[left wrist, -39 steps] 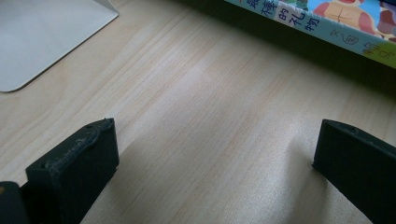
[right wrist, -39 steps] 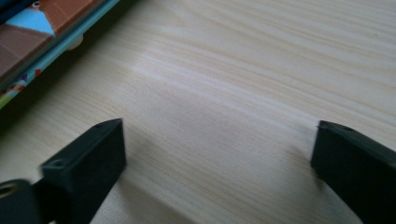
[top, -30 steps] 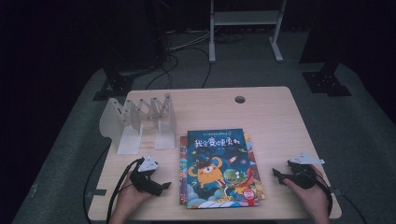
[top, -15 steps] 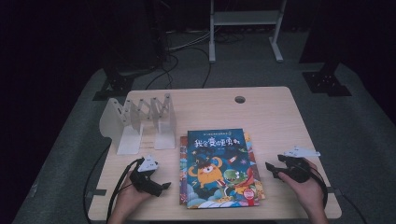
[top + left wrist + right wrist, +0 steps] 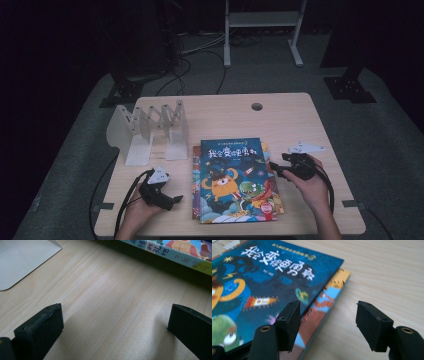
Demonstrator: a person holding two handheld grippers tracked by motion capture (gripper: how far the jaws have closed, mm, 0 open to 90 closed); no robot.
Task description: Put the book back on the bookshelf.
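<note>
I work at a light wooden table [image 5: 295, 125] with a small round hole [image 5: 257, 106] near its far edge; it stands on a grey mat [image 5: 390, 130], and around it the room is dark, with a pale metal frame [image 5: 262, 20] and cables on the floor behind; a white folding book stand [image 5: 150, 131] is on the far left part of the table. The stack of picture books [image 5: 235, 181] lies flat in the middle, the blue one [image 5: 262, 290] on top. My right gripper [image 5: 276, 168] is at the right edge of the stack; its jaws have just been closing, but they are apart and press on nothing; one is over the blue cover, the other over bare wood. My left gripper [image 5: 176, 200] is low over the table just left of the stack, jaws wide apart, only wood between them.
</note>
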